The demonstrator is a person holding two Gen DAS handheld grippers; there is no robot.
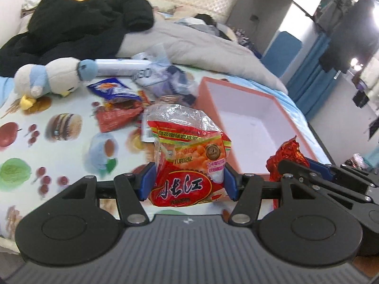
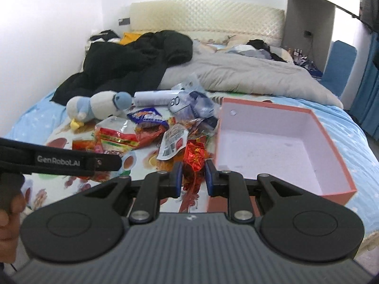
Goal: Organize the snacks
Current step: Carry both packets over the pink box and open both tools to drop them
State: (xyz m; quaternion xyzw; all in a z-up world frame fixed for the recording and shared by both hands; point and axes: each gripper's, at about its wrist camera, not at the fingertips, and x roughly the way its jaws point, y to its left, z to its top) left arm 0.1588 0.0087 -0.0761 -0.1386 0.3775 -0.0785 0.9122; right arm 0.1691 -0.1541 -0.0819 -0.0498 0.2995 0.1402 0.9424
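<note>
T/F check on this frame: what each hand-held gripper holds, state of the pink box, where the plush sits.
1. The left hand-held gripper grips a red snack bag. True.
2. The right hand-held gripper is empty. False: its jaws clamp a crinkled red foil packet.
3. The pink box already holds several snacks. False: its inside is bare.
4. A white and blue plush toy lies on the bed behind the snack pile. True.
5. The box stands left of the snack pile. False: it stands to the right.
</note>
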